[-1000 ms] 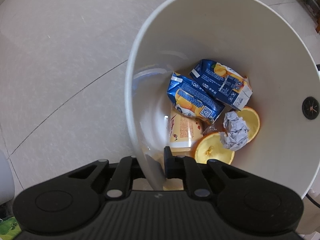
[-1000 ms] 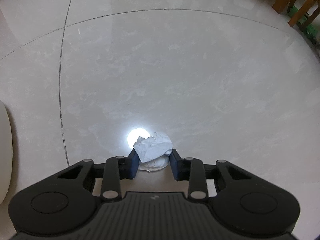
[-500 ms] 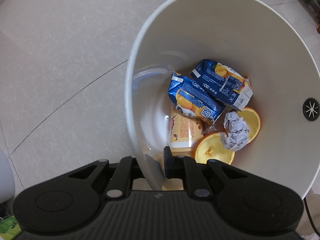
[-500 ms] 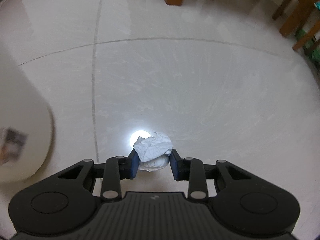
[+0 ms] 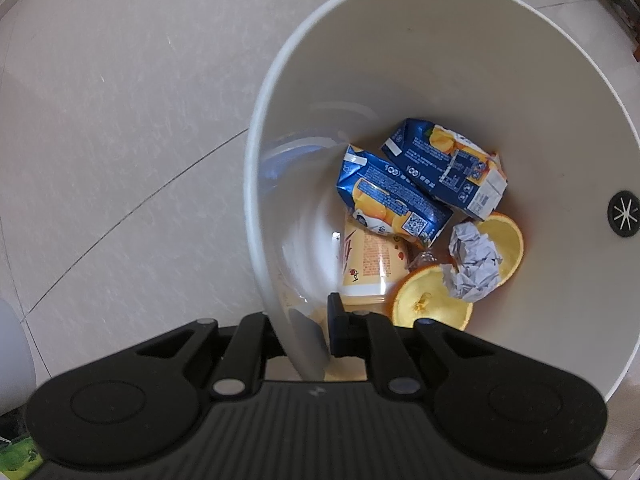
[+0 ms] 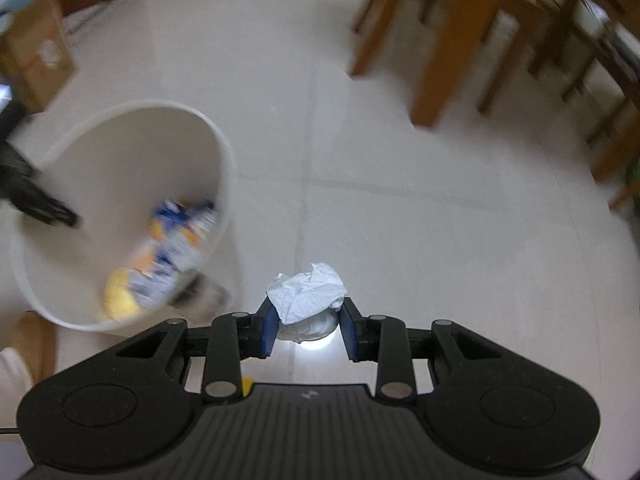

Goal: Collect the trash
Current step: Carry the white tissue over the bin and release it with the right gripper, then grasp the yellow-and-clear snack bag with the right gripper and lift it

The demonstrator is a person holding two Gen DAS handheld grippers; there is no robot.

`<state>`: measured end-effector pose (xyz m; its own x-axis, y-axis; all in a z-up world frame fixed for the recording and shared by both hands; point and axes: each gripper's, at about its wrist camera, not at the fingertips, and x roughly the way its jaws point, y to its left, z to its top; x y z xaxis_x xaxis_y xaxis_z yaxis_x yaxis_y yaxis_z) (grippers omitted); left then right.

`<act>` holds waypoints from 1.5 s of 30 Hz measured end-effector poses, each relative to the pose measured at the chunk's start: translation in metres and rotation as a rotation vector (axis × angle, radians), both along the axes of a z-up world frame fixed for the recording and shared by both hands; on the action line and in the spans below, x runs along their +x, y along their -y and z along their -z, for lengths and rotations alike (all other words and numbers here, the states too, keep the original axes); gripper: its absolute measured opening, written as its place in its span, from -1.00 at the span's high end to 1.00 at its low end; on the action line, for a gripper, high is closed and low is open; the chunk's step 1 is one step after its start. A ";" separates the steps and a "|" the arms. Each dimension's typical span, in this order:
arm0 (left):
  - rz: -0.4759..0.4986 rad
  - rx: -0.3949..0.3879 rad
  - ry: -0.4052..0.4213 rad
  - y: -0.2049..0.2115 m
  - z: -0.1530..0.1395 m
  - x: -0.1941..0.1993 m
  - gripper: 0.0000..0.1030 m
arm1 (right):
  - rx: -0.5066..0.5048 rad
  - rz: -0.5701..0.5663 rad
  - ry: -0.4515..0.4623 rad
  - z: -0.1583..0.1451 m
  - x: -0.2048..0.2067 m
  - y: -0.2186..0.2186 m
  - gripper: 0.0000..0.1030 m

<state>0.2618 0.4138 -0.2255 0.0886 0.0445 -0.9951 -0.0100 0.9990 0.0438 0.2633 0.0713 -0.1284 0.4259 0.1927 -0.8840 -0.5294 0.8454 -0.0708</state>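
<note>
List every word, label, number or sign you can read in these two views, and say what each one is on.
No word or number reads clearly.
Two blue juice cartons in the white bin: small white print and a QR code, too small to read.
Orange-and-cream pack: red lettering, unreadable.
Black disc on the bin wall: a white asterisk-like sign.
Cardboard box: a pale mark, blurred.
Gripper bodies: a small lightning-like mark each.

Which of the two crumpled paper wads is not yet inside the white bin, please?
The white tissue wad clamped in the right tool, over the floor beside the bin. The other, a greyish paper ball, lies on the orange halves inside.
</note>
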 end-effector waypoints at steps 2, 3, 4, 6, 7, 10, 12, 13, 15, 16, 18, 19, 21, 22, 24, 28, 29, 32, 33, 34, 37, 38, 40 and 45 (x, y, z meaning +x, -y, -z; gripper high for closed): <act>-0.003 -0.003 0.000 -0.001 0.000 0.000 0.80 | 0.024 -0.041 0.015 -0.017 -0.005 -0.017 0.29; -0.001 -0.002 0.001 0.000 0.000 0.000 0.80 | 0.037 -0.060 0.015 -0.022 -0.006 -0.025 0.29; -0.001 -0.001 0.002 0.000 -0.001 -0.001 0.80 | 0.050 -0.079 0.016 -0.026 -0.007 -0.032 0.29; 0.002 0.000 0.003 0.000 -0.001 -0.001 0.80 | 0.072 -0.113 0.019 -0.031 -0.006 -0.045 0.28; 0.000 -0.001 0.003 0.000 -0.001 -0.001 0.80 | 0.078 -0.129 0.016 -0.036 -0.009 -0.055 0.28; -0.001 -0.003 0.004 0.000 -0.002 -0.001 0.80 | 0.102 -0.173 0.006 -0.036 -0.010 -0.075 0.28; 0.000 -0.002 0.004 0.000 -0.002 -0.001 0.80 | 0.124 -0.198 0.004 -0.039 -0.011 -0.087 0.13; 0.000 -0.002 0.004 0.000 -0.002 -0.001 0.80 | 0.135 -0.212 0.001 -0.038 -0.012 -0.090 -0.01; -0.001 -0.006 0.004 -0.001 -0.002 -0.001 0.80 | 0.146 -0.236 0.017 -0.040 -0.016 -0.097 -0.56; -0.003 -0.008 0.004 -0.001 -0.002 -0.001 0.80 | 0.144 -0.251 0.033 -0.040 -0.018 -0.100 -0.61; -0.002 -0.009 0.005 -0.002 -0.002 -0.001 0.80 | 0.135 -0.266 0.044 -0.042 -0.021 -0.100 -0.61; -0.002 -0.009 0.005 -0.002 -0.002 -0.001 0.80 | 0.126 -0.261 0.048 -0.042 -0.022 -0.099 -0.61; 0.002 -0.006 0.005 -0.001 -0.003 -0.001 0.80 | 0.117 -0.239 0.050 -0.039 -0.021 -0.091 -0.61; 0.002 -0.006 0.006 -0.002 -0.003 -0.001 0.80 | 0.114 -0.225 0.055 -0.039 -0.023 -0.086 -0.61; 0.000 -0.009 0.007 -0.002 -0.003 -0.002 0.80 | 0.095 -0.196 0.064 -0.034 -0.023 -0.074 -0.61; 0.004 -0.004 0.007 -0.002 -0.003 -0.002 0.79 | 0.051 -0.132 0.068 -0.016 -0.023 -0.034 -0.66; 0.006 0.000 0.007 -0.001 -0.003 -0.002 0.79 | 0.044 -0.099 0.059 -0.008 -0.022 -0.021 -0.68; 0.012 0.012 0.008 0.002 -0.002 -0.002 0.79 | 0.025 -0.015 0.013 0.023 -0.020 0.017 -0.68; 0.010 0.014 0.006 0.002 -0.002 -0.002 0.79 | 0.020 0.019 -0.014 0.037 -0.020 0.030 -0.68; 0.007 0.014 0.004 0.003 -0.002 -0.001 0.79 | 0.018 0.049 -0.039 0.048 -0.020 0.039 -0.68; 0.007 0.016 0.002 0.003 -0.001 -0.001 0.78 | 0.009 0.118 -0.102 0.088 -0.025 0.065 -0.68; 0.007 0.016 0.003 0.003 -0.001 -0.001 0.78 | -0.004 0.134 -0.120 0.102 -0.027 0.073 -0.68; 0.006 0.014 0.005 0.002 -0.001 -0.002 0.78 | -0.015 0.174 -0.162 0.129 -0.033 0.090 -0.68; 0.017 0.018 -0.002 0.006 -0.001 -0.006 0.78 | 0.027 0.297 -0.328 0.195 -0.041 0.140 -0.68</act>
<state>0.2560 0.4075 -0.2248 0.0880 0.0610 -0.9943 0.0071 0.9981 0.0619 0.2218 -0.0683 -0.3232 0.1644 0.1290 -0.9779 -0.2536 0.9636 0.0845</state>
